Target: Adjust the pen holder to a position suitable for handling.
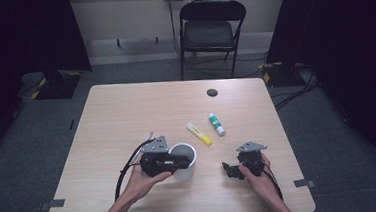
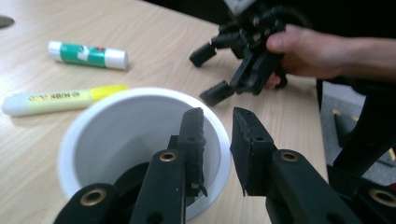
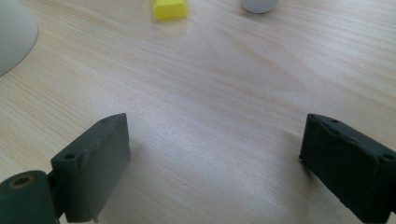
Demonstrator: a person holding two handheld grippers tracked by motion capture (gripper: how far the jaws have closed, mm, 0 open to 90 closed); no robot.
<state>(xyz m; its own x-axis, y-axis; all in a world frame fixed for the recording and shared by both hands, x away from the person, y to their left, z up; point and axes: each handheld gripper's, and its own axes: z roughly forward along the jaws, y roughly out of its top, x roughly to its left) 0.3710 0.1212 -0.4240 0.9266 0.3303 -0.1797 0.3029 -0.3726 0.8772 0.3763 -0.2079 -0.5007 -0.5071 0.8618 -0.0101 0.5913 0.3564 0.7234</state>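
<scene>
left gripper [image 2: 217,140]: its jaws straddle the near wall of the white cup [image 2: 93,140], one jaw inside, one outside; a narrow gap shows between the pads and the rim, so i cannot tell if they press on it.
right gripper [image 3: 212,163]: jaws spread wide apart, nothing between them, low over bare worktop [image 3: 224,84].
white cup: stands upright at the left jaws, mouth up; in the high view [image 1: 183,159] it sits just beside the left hand [image 1: 141,182].
yellow highlighter [image 2: 60,100]: lies flat just beyond the cup, past the left jaws; its yellow cap end lies ahead of the right jaws.
glue stick [image 2: 88,54]: lies flat farther out than the highlighter, near it but apart.
open room: bare wood between the two grippers and ahead of the right jaws up to the two pens.
edges: both hands work near the worktop's near edge; the right hand [image 1: 258,173] is closer to the right edge.
surroundings: a folding chair [image 1: 211,31] stands beyond the far edge, well apart.
</scene>
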